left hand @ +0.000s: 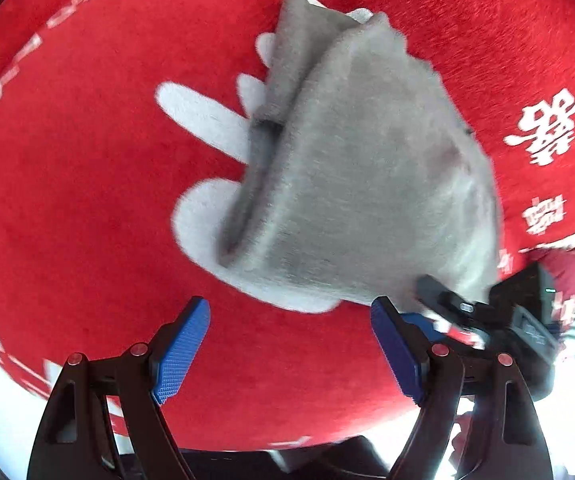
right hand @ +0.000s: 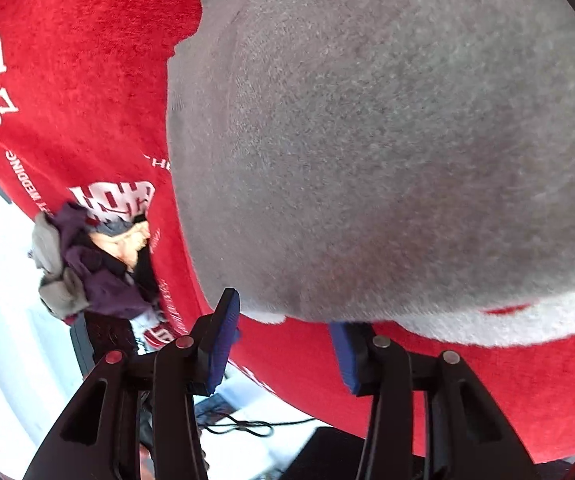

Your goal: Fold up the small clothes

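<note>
A grey garment (left hand: pixel 359 184) fills the frame's centre on a red cloth (left hand: pixel 87 200) printed with white shapes and characters. At left, a purple-and-grey clothes pile (right hand: pixel 87 264); blue pads (left hand: pixel 179 352).

The grey garment (right hand: pixel 387 152) overruns the right wrist view's top and right edges, hiding the red cloth (right hand: pixel 87 60) beneath.

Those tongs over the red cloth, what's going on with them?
A person is folding small clothes with handheld tongs. A grey garment lies bunched on the red cloth. The left tongs hang open just short of it. The right tongs sit at its edge, not pinching it. More clothes wait in a pile.
</note>
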Demonstrator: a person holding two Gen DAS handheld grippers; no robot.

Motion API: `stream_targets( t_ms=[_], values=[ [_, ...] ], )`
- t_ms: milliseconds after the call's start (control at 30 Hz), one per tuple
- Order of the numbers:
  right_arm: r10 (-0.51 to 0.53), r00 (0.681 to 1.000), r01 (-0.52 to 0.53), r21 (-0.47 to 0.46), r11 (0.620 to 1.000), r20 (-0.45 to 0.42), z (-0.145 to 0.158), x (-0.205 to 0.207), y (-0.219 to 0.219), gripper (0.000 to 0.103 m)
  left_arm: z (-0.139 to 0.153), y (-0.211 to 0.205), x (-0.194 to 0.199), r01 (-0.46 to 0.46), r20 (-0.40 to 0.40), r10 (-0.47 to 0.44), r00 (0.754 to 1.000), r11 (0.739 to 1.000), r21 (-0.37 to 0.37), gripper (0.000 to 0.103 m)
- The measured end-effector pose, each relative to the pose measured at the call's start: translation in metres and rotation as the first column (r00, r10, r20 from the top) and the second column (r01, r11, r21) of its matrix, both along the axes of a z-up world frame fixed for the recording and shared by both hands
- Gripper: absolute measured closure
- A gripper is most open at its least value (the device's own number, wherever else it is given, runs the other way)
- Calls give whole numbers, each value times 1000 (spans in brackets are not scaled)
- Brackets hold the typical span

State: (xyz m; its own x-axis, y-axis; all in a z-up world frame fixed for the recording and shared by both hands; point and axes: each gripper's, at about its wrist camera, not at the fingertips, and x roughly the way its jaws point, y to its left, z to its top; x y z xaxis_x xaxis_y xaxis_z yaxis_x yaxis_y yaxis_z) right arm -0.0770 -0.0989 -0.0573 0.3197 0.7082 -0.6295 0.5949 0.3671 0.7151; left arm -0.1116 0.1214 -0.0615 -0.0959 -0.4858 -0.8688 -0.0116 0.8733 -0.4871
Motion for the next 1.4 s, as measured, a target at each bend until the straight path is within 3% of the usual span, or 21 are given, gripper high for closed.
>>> stream_targets(
  t_ms=[100,167,233,267,500,833,900,1000,1100,1233,1267,1400],
  values=[
    [-37,999,37,36,999,4,-6,2,0,52,-2,-5,-2,-20,-29,18,999,996,-83,20],
    [-72,997,72,36,997,5,-7,1,-3,58,-5,-11,-4,-35,-52,29,998,990,-133,20],
    [-122,992,122,59,991,2,-9,-1,-8,83,-9,-19,-6,-46,-67,36,997,987,-155,20],
    [-146,989,145,77,986,2,-9,-3,-11,87,-12,-23,-6,-61,-78,48,996,983,-170,20],
    [-108,993,102,106,989,52,3,-1,-16,89,-20,-44,12,-188,-99,168,981,950,-251,20],
    [21,998,-25,54,998,63,5,5,-11,89,-13,-65,38,-163,52,171,984,979,-125,20],
    [43,997,-46,48,998,61,5,4,-8,89,-9,-71,37,-133,106,139,985,989,-62,27],
    [73,996,-75,43,996,52,5,4,-5,89,-9,-75,35,-96,153,89,984,994,42,45],
    [119,992,-120,37,992,40,7,3,-4,89,-10,-71,37,-98,172,86,981,993,62,62],
    [214,977,-214,-22,977,6,19,2,-11,86,-14,-68,40,-91,181,77,980,993,72,72],
    [236,972,-236,-39,971,2,24,3,-15,86,-13,-68,40,-80,192,62,980,993,86,79],
    [314,950,-309,-168,936,2,53,18,-38,83,-2,-86,31,11,299,-72,951,979,203,83]
  ],
)
